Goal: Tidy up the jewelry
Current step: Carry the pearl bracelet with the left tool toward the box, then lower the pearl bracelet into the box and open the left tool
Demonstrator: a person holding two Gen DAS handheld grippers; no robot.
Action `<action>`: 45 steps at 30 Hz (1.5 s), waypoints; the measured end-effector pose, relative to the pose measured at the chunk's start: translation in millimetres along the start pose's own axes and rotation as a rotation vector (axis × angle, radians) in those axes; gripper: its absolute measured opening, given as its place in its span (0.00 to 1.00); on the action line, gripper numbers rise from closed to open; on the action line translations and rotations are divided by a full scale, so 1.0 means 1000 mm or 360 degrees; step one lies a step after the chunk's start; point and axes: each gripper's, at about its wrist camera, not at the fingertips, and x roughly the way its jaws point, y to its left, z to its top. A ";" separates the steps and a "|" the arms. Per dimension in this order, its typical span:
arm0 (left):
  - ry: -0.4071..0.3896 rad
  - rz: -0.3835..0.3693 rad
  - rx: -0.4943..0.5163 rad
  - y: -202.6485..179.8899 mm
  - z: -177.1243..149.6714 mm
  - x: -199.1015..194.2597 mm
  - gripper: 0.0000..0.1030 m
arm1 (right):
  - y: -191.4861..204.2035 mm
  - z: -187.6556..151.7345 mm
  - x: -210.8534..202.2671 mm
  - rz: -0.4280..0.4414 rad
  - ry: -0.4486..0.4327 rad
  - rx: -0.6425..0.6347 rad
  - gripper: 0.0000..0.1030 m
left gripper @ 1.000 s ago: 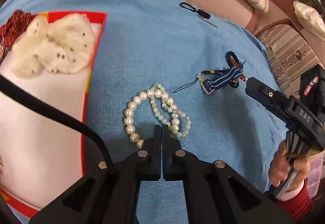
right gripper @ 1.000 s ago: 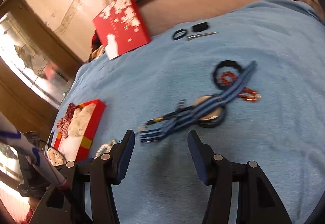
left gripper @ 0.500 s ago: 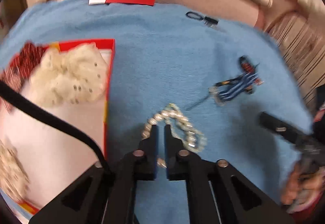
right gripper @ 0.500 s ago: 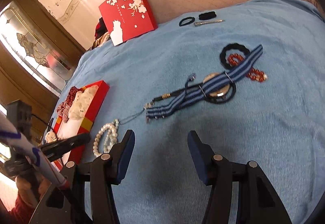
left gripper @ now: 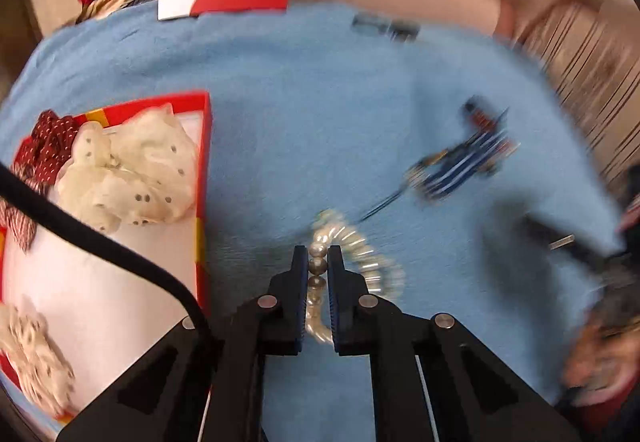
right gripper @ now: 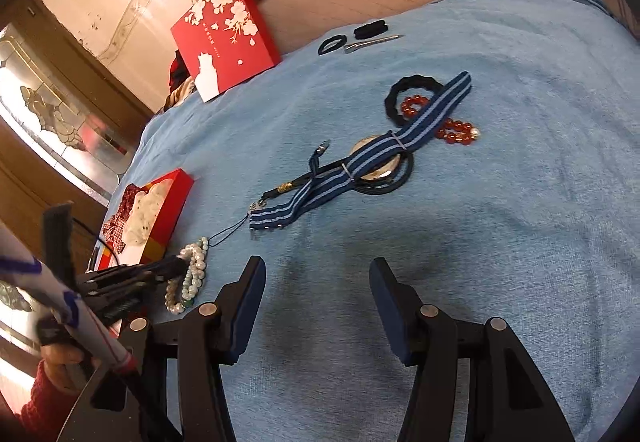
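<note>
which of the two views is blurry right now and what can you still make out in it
Left wrist view: motion-smeared, worst toward the right edge, where the striped strap streaks; the left gripper and the pearl bracelet between its fingers stay fairly sharp. Right wrist view: crisp, fisheye-bent at the edges, soft shadow on the blue cloth ahead of the open right gripper.

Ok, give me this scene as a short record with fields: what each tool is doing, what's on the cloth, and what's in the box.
left tool: jaws closing on the pearls
right tool: open, empty, above the blue cloth
on cloth: striped strap, red beads, black hair ties, metal clip
red box: holds white scrunchie and red scrunchie
box lid: at the far edge of the cloth
</note>
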 end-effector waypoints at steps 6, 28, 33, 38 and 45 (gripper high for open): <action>-0.0349 -0.0162 -0.0055 -0.002 -0.003 -0.116 0.09 | 0.021 0.002 -0.003 0.0114 0.0017 -0.0056 0.58; -0.0474 0.0063 -0.0458 0.111 -0.074 -0.184 0.09 | 0.206 -0.035 0.055 0.0353 0.0264 -0.0639 0.58; -0.0385 0.0129 -0.0487 0.140 -0.068 -0.164 0.09 | 0.257 -0.042 0.061 0.0318 0.0251 -0.0822 0.57; -0.0303 0.0177 -0.0496 0.162 -0.055 -0.133 0.09 | 0.277 -0.046 0.071 0.0280 0.0275 -0.0873 0.58; -0.0328 0.0194 -0.0524 0.174 -0.054 -0.127 0.09 | 0.312 -0.065 0.130 0.0030 0.0454 -0.1163 0.57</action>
